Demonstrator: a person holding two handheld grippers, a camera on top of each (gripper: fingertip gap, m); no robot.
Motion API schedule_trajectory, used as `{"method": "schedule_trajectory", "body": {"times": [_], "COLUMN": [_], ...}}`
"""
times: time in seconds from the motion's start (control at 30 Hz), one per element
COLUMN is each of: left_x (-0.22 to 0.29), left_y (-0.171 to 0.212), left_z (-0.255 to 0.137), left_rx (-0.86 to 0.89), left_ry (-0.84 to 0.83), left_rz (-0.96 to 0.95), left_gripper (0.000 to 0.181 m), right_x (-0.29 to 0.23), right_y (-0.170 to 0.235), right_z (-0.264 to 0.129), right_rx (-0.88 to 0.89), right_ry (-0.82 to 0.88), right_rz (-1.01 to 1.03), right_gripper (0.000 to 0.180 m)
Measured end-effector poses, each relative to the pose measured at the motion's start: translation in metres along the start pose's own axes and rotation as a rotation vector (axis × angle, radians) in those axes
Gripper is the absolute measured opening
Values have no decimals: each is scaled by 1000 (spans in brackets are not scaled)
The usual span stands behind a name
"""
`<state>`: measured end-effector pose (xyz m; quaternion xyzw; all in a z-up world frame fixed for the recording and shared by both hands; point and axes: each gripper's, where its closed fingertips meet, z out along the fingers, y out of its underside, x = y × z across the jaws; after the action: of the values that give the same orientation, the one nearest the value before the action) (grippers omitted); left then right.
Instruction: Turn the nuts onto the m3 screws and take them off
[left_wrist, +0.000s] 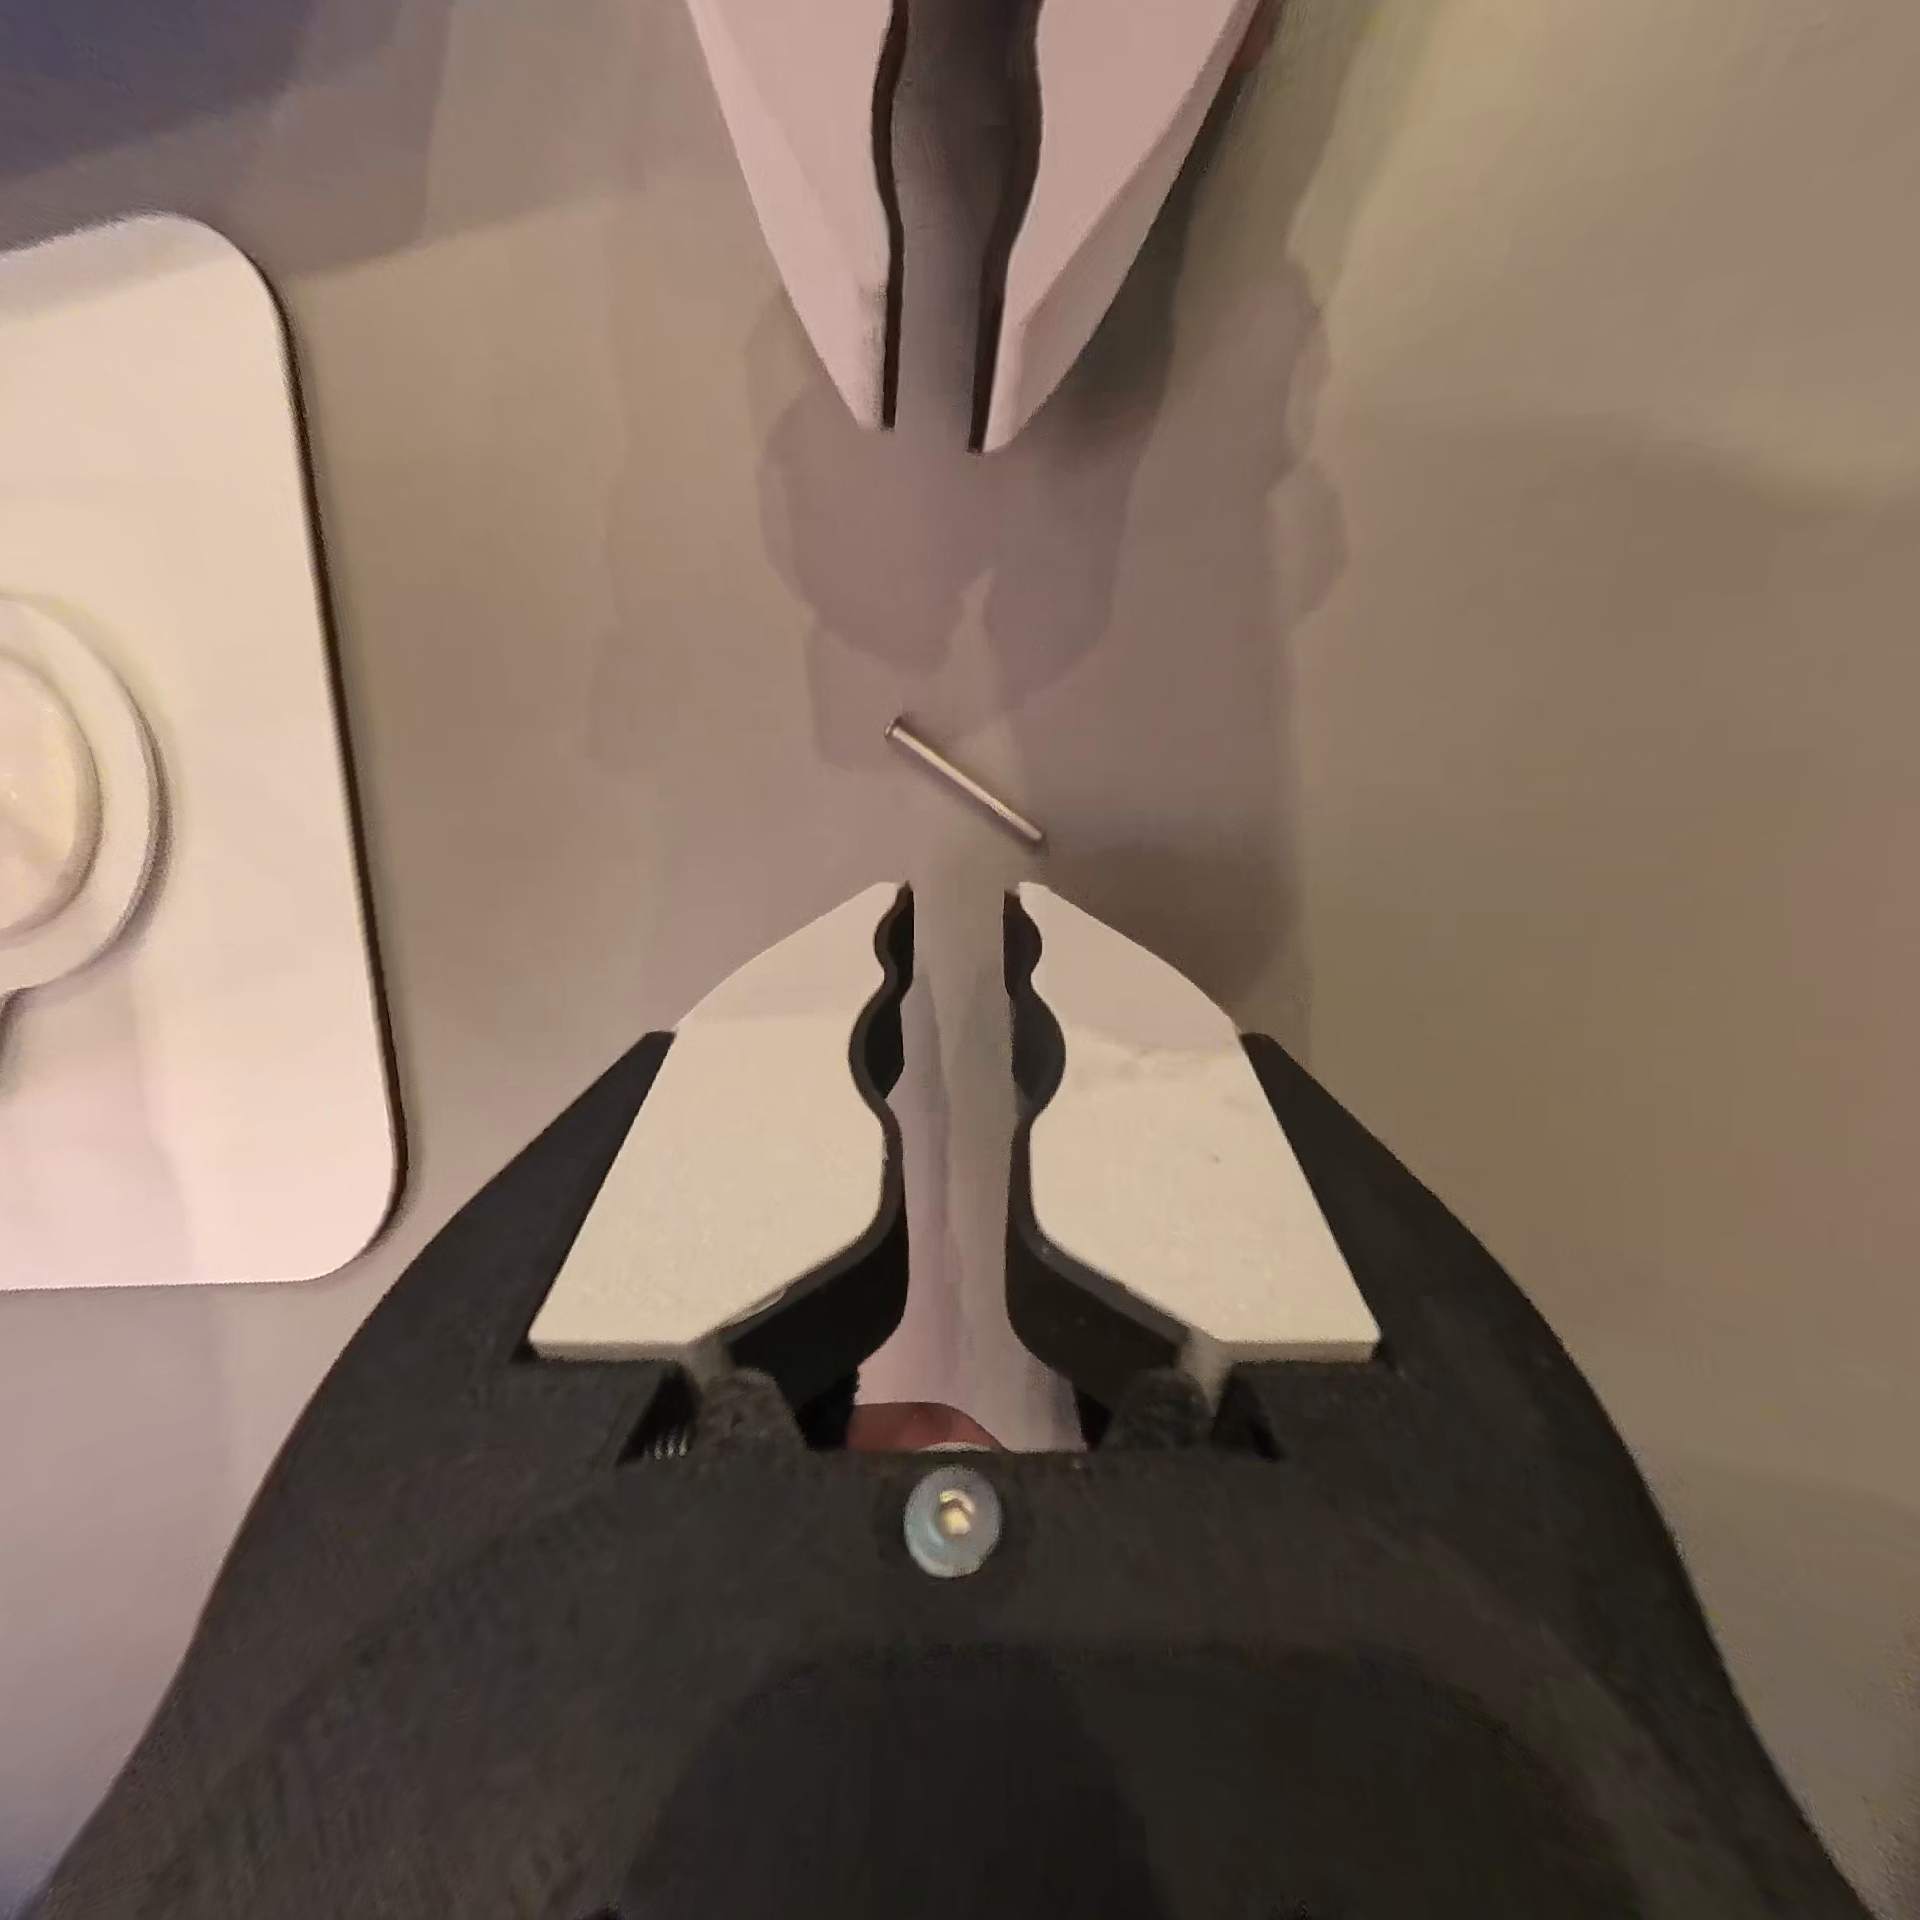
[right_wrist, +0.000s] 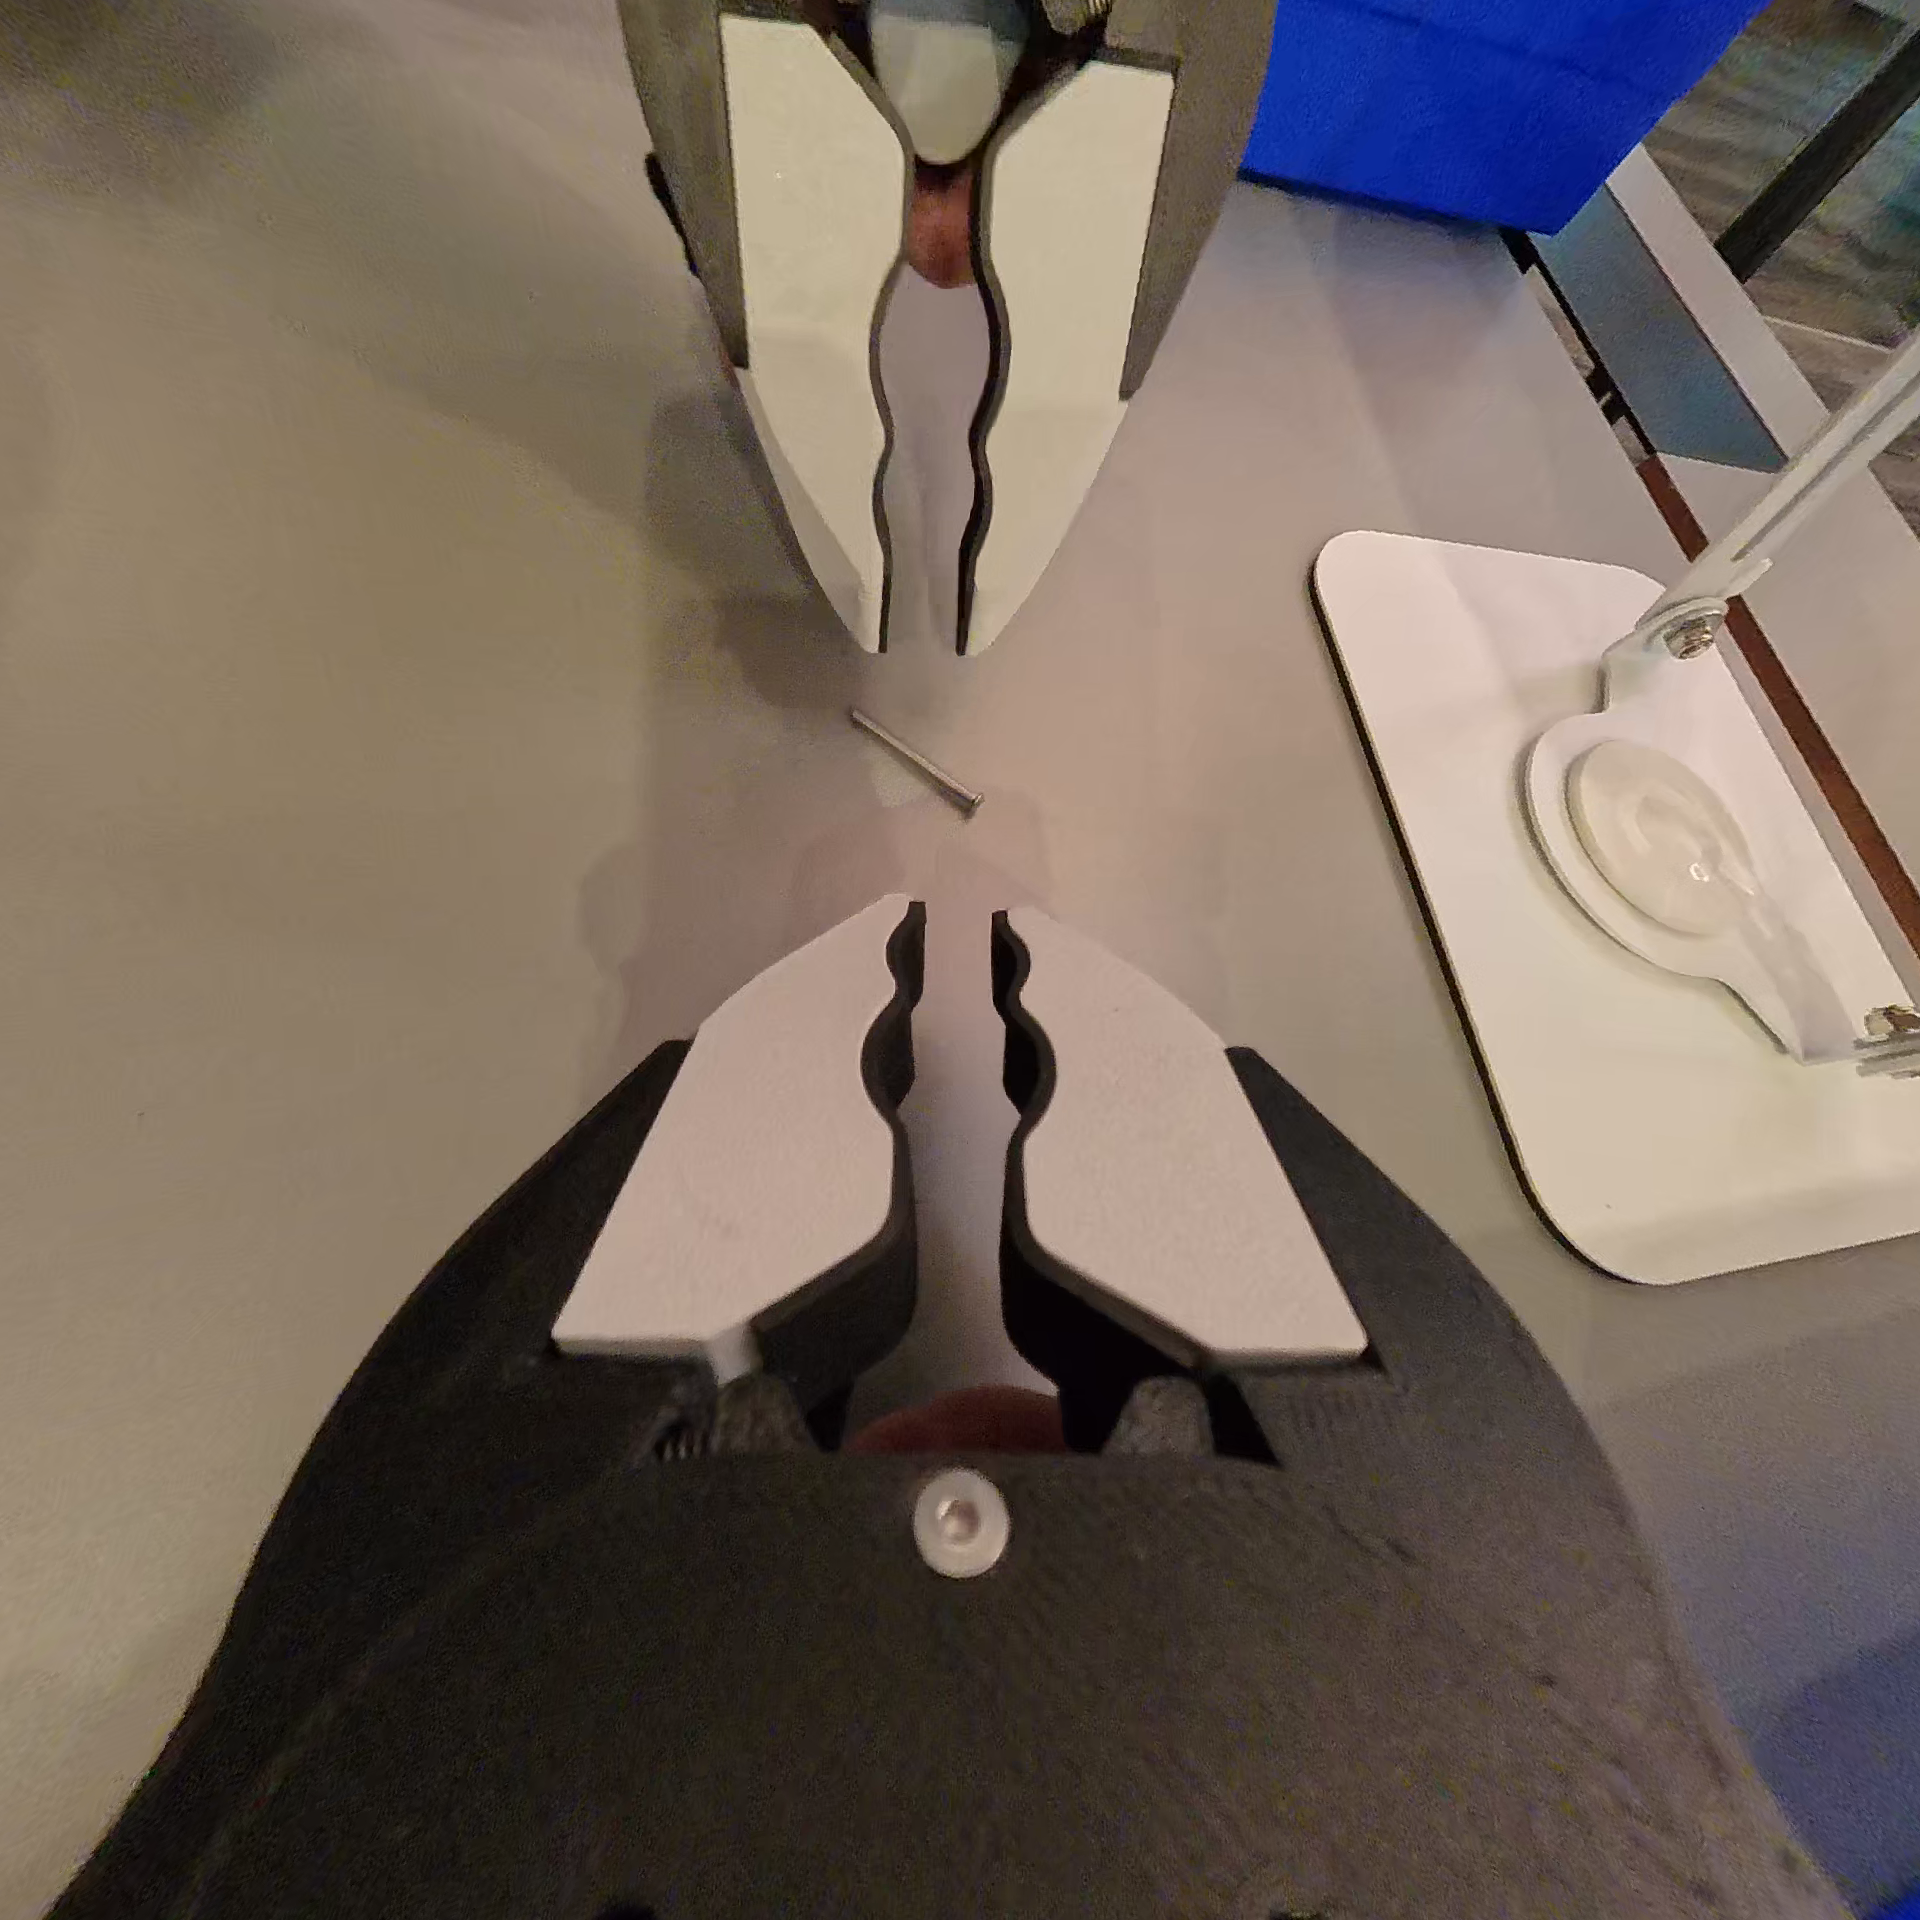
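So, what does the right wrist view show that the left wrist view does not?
Only the right wrist view shows the blue box, the table's far edge, the clear arm rising from the stand, and the screw's head.

Only the left wrist view shows the right gripper from the front.

Both show the screw lying bare on the grey table between the open grippers, the left gripper, and the white stand base. No nut is visible.

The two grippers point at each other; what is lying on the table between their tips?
Only the screw lies between the left gripper and right gripper, flat on the grey table, touching neither. Both views show it.
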<state>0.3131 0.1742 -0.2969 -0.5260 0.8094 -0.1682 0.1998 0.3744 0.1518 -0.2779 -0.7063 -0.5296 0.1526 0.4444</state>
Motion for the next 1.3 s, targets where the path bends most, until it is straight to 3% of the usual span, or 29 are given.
{"method": "schedule_trajectory", "body": {"times": [0.27, 0.67, 0.97, 1.17, 1.3], "left_x": [-3, -10, -17, -19, -29], "left_y": [-5, -32, -22, -8, -5], "left_z": [12, 18, 5, 12, 12], "left_rx": [-7, 16, 23, -64, -132], "left_ry": [7, -192, -86, 9, 62], "left_rz": [64, 224, 217, 365, 462], "left_gripper": [16, 43, 40, 28, 33], "right_x": [0, 0, 0, -1, -2], "right_y": [1, 1, 3, 3, 4], "right_z": [1, 1, 3, 4, 4], "right_rx": [-9, -5, -26, -28, -32], "right_ry": [1, -2, -16, -18, -22], "right_rz": [-7, -7, 10, 4, -4], "right_gripper": [12, 11, 10, 10, 10]}}
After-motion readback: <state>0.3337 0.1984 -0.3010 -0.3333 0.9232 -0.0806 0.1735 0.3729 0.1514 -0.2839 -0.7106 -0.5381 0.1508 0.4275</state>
